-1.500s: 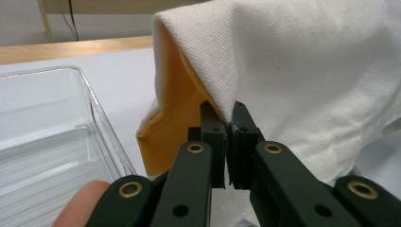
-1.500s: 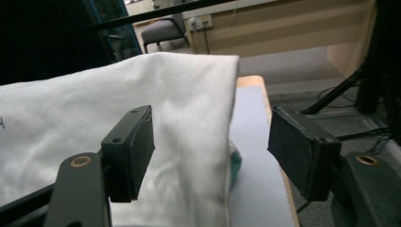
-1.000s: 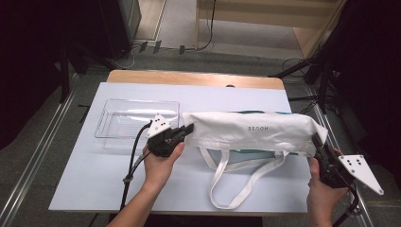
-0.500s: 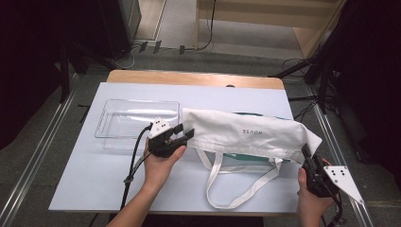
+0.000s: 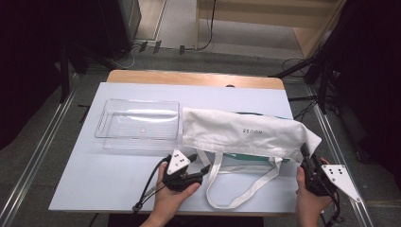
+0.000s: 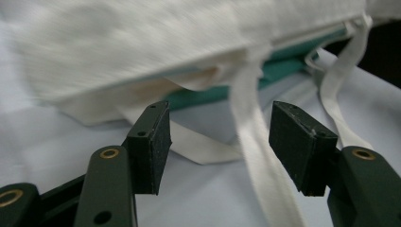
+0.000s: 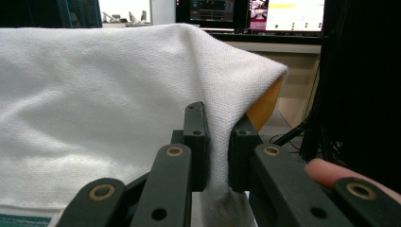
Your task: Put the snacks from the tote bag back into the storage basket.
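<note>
White tote bag point(image 5: 246, 132), lying at table point(image 5: 85, 189) centre, is being pinched at its 4 o'clock corner by right gripper point(image 5: 306, 160), while left gripper point(image 5: 201, 171), jaws spread, is being lined up on a strap point(image 6: 253, 142); closing is judged next.

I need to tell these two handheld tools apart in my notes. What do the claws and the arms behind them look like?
Both are built alike: the left claw and right claw have dark green, nearly black bodies with brass-coloured rivets and two black block pads. Each carries a light grey triangular plate with dark dots, and a black cable trails from the left one. The forearms are bare, with no sleeves showing.
</note>
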{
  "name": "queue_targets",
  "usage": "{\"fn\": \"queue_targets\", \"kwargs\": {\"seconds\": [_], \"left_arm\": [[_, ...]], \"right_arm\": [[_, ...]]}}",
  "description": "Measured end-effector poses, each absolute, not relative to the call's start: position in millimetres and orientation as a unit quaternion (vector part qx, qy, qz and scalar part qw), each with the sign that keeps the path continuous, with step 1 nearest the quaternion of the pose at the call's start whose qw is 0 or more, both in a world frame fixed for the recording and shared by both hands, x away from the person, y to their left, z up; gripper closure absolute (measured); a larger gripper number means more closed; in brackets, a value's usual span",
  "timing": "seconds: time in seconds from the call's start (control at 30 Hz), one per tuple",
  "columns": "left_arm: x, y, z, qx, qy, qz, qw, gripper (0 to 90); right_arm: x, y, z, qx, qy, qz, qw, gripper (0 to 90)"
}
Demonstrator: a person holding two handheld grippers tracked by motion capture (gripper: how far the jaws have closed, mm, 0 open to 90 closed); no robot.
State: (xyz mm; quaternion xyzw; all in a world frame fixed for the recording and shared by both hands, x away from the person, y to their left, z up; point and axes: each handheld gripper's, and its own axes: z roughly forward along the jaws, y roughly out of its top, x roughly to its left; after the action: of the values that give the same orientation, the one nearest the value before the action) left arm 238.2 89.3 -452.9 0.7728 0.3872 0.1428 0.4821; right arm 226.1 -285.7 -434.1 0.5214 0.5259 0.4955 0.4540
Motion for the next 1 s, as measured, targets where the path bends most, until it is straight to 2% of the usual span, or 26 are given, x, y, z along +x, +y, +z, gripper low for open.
{"fn": "queue_targets", "kwargs": {"seconds": [0.1,0.17,0.27,0.33,0.37,0.4,0.43,0.5,0.63,0.7,0.93,1.0], "left_arm": [[232.2,72.0,-460.2,0.792,0.37,0.151,0.462,35.7],[230.0,63.2,-463.8,0.803,0.364,0.158,0.445,27.9],[228.8,55.9,-465.3,0.821,0.35,0.169,0.417,27.2],[230.8,54.5,-467.0,0.829,0.36,0.178,0.388,41.5],[232.8,56.3,-467.3,0.832,0.36,0.163,0.39,51.7],[232.8,56.3,-467.3,0.832,0.36,0.163,0.39,64.3],[236.3,59.7,-466.9,0.83,0.364,0.149,0.395,75.2],[240.3,62.4,-466.7,0.827,0.367,0.134,0.404,86.3],[242.3,65.8,-465.7,0.821,0.366,0.127,0.42,89.1],[242.4,65.7,-465.6,0.822,0.361,0.129,0.422,89.2],[245.9,65.9,-463.6,0.815,0.357,0.135,0.435,89.4],[248.0,67.1,-461.5,0.815,0.354,0.136,0.438,89.5]], "right_arm": [[226.7,-286.5,-435.6,0.522,0.526,0.496,0.452,81.9],[227.0,-287.2,-436.3,0.523,0.527,0.497,0.45,81.2],[227.9,-288.4,-437.2,0.524,0.528,0.498,0.445,78.6],[228.8,-288.7,-437.1,0.527,0.529,0.499,0.439,72.2],[229.0,-289.0,-436.2,0.53,0.529,0.501,0.435,66.1],[229.0,-289.0,-436.2,0.53,0.529,0.501,0.435,66.1],[227.0,-289.6,-430.6,0.531,0.533,0.507,0.421,51.3],[222.6,-289.0,-425.7,0.53,0.532,0.509,0.42,43.7],[211.9,-288.9,-420.7,0.518,0.54,0.512,0.421,36.8],[198.9,-290.5,-420.0,0.519,0.542,0.503,0.428,28.5],[176.2,-300.9,-422.2,0.53,0.528,0.508,0.427,25.9],[169.0,-305.4,-430.4,0.551,0.521,0.507,0.411,24.8]]}}
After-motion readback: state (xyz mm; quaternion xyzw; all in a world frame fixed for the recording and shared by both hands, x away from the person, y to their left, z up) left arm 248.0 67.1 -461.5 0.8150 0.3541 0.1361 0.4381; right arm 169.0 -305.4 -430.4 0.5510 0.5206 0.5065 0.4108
